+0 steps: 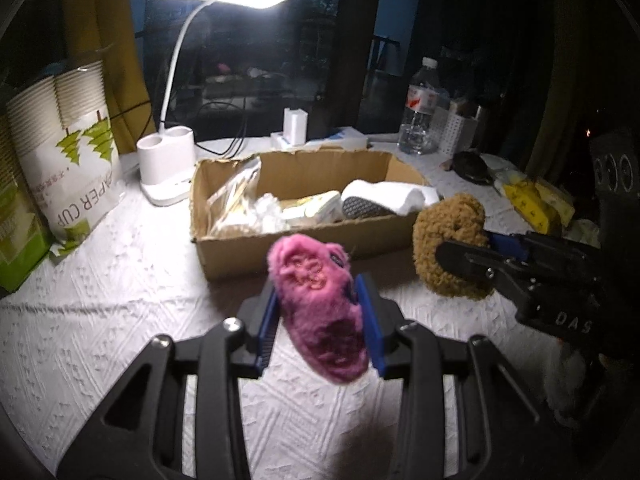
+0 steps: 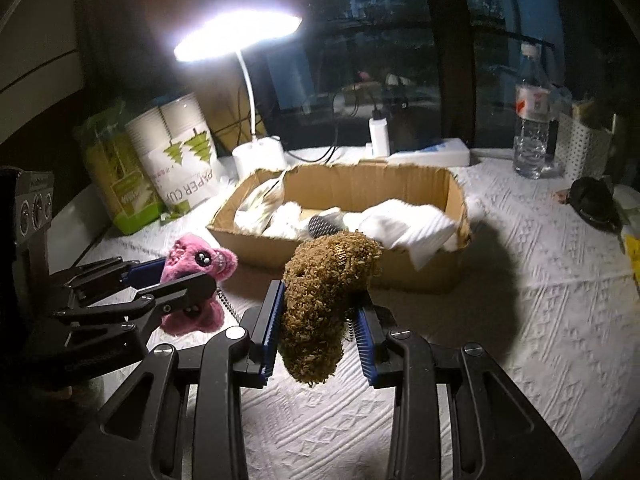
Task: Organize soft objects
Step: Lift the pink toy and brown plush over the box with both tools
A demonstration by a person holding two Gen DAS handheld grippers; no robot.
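My left gripper is shut on a pink plush toy and holds it above the white tablecloth, just in front of the open cardboard box. My right gripper is shut on a curly brown plush toy, also held in front of the box. The brown toy and right gripper show at the right of the left wrist view. The pink toy and left gripper show at the left of the right wrist view. The box holds white socks and other soft items.
A lit white desk lamp stands behind the box at the left. A paper cup pack and a green box stand at far left. A water bottle, a white basket, a dark object and yellow items sit at right.
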